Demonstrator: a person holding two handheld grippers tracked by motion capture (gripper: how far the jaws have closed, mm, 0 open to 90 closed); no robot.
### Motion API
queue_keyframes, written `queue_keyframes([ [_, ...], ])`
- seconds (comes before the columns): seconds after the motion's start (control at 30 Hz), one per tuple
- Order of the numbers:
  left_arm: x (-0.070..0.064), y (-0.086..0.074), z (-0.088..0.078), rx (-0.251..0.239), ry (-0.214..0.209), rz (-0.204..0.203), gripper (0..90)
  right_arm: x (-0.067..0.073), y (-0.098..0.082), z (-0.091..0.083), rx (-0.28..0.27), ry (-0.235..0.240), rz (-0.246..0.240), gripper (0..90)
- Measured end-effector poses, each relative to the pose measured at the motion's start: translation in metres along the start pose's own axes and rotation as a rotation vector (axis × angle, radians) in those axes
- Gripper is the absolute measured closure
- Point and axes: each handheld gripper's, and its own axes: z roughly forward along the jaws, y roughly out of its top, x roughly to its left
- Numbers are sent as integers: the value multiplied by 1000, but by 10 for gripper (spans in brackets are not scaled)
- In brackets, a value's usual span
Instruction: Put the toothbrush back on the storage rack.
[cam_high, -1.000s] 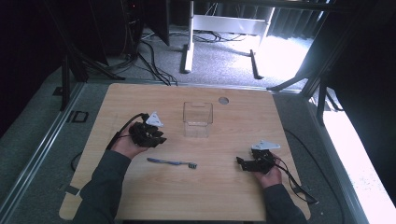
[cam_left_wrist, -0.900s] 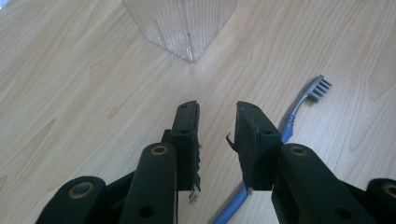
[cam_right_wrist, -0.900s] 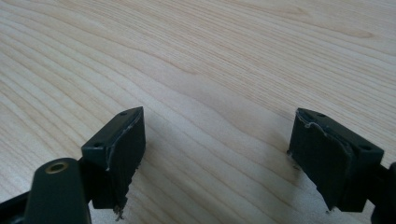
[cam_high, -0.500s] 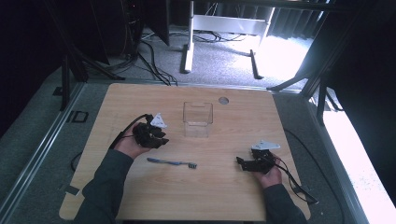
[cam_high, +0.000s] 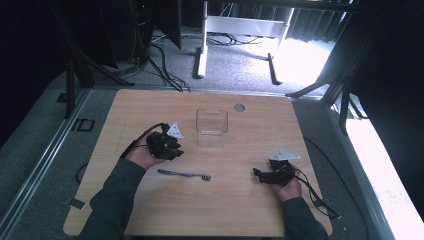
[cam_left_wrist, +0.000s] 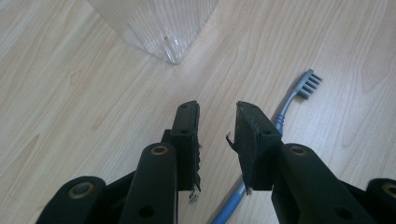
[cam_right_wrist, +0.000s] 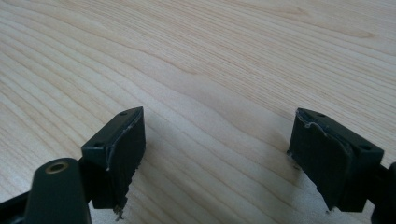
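A blue-grey toothbrush (cam_high: 182, 174) lies flat on the wooden table (cam_high: 240, 210), bristle head to the right. My left gripper (cam_high: 173, 151) hovers just behind its handle end, open. Its jaws have just been closing a little, with only bare table between the pads. In the left gripper view the left gripper (cam_left_wrist: 217, 112) looks down at the toothbrush (cam_left_wrist: 306, 86), whose handle runs under the right-hand jaw. The clear plastic container (cam_left_wrist: 159, 28) stands just ahead. My right gripper (cam_high: 257, 174) rests at the table's right, open wide. The right gripper (cam_right_wrist: 217, 126) frames plain wood.
The clear container (cam_high: 212, 127) stands upright at mid-table, behind the toothbrush. A round grommet (cam_high: 239, 107) sits near the far edge. Cables trail from both grippers. Beyond the table are white desk legs (cam_high: 202, 47) and floor cables.
My left gripper has shifted slightly right, closer to the container and the toothbrush. The right gripper has stayed where it was.
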Motion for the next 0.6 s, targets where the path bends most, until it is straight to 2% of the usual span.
queue_keyframes([
  [0.33,-2,-1,4,36,-8,22,671,0,0,0,0,0,1,181],
  [0.6,-5,-1,10,67,-35,42,666,0,0,0,0,0,-1,181],
])
